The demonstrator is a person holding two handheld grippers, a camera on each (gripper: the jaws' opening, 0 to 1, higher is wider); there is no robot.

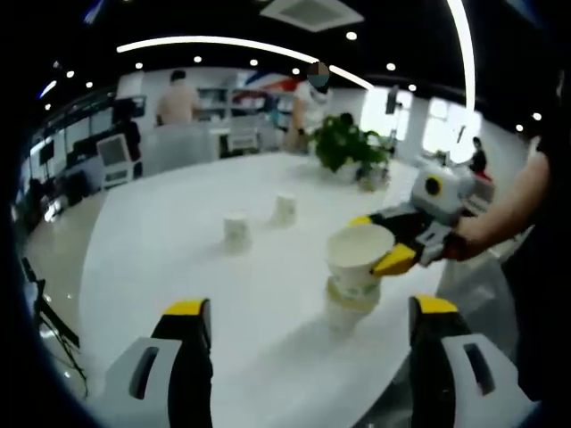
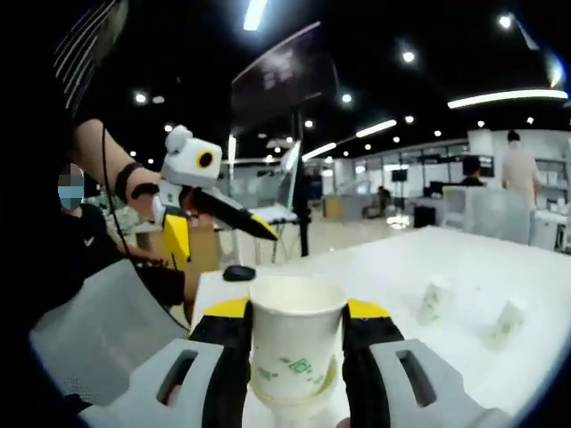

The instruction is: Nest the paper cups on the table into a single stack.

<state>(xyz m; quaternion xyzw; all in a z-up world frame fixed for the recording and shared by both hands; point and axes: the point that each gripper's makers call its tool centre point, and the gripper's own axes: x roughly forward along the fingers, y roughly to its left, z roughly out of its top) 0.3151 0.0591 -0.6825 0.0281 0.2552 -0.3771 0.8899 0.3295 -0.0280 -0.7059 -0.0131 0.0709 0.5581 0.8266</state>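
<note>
My right tongs (image 2: pixel 294 334) clamp a cup (image 2: pixel 294 343) over the stack (image 1: pixel 343 314); left tongs (image 1: pixel 308 343) apart, empty. Keep it plumb, seat fully b4 letting go.

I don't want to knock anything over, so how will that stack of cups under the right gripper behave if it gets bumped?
Probably tippy: the stack looks tall on a narrow base near the table edge. Thin paper, likely light, so the cup in the right gripper could shove it.
</note>
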